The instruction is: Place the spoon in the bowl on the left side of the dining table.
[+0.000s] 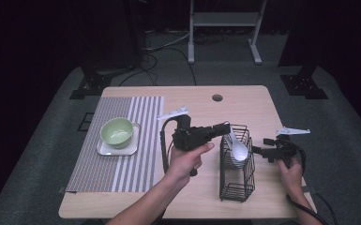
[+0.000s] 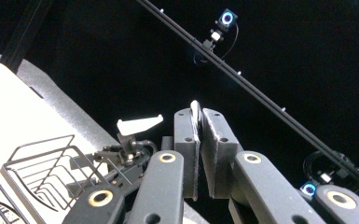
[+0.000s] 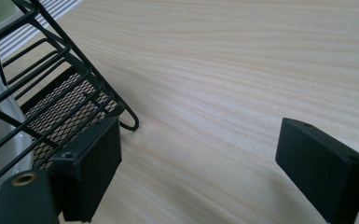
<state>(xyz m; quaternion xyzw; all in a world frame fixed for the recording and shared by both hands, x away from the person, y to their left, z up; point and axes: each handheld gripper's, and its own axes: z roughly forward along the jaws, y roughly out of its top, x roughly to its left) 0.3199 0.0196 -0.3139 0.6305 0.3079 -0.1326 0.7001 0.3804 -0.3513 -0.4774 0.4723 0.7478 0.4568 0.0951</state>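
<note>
The pale rectangular wooden table (image 1: 262,112) carries everything, and both grippers work over its right half. To the far left of the left gripper lies a grey-and-white striped fabric placemat (image 1: 117,150), and on it, well apart from that gripper, a square white tray (image 1: 104,149) holds a round pale green bowl (image 1: 117,131).

Between the two grippers stands a black wire rack basket (image 1: 236,180) with a mesh floor. In the right gripper view its foot and wires (image 3: 51,93) sit just beside that gripper's left jaw.

The left gripper (image 1: 226,128), held in the person's left hand (image 1: 185,161), points rightward over the rack's near top edge. In the left gripper view its jaws stand nearly closed, clenched on the thin edge of the white ceramic spoon's handle (image 2: 195,116). The white ceramic spoon (image 1: 236,147) hangs down from those jaws with its bowl inside the rack, apparently resting against white dishes stacked there, though the high view is too dim to be sure.

The right gripper (image 1: 257,151), in the person's right hand (image 1: 290,173), sits just to the rack's right, low over the table (image 3: 224,70). Its jaws are spread wide with bare wood between them, gripping nothing.
</note>
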